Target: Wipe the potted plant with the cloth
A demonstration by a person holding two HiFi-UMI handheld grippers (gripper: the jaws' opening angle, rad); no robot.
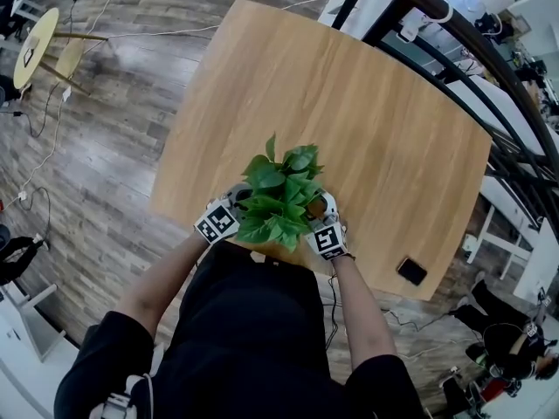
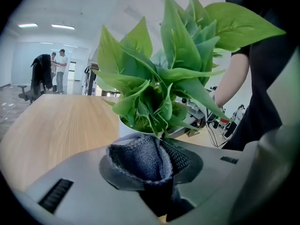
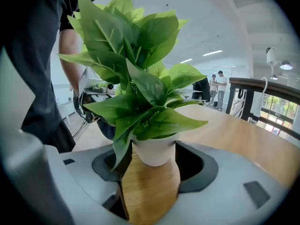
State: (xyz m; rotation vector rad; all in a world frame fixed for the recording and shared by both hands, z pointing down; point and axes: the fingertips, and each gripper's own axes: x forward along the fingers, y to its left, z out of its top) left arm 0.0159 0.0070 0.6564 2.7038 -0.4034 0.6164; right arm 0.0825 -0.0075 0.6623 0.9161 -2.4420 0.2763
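Note:
A potted plant [image 1: 281, 201] with broad green leaves stands on the wooden table [image 1: 349, 103] near its front edge. Its white pot [image 3: 154, 151] sits between the tips of my right gripper [image 3: 154, 159], and the jaws rest against both sides of the pot. My left gripper [image 2: 150, 172] is shut on a bunched blue-grey cloth [image 2: 140, 161], which is held just in front of the pot's rim [image 2: 123, 125] and under the lowest leaves [image 2: 168, 78]. In the head view the leaves hide both grippers' tips, with the left gripper [image 1: 236, 209] and the right gripper [image 1: 320, 213] on either side.
A dark phone [image 1: 411, 271] lies at the table's near right corner. A black railing [image 1: 489, 59] runs behind the table's right side. A small round yellow table [image 1: 35, 46] stands on the floor at far left. Cables trail across the wood floor.

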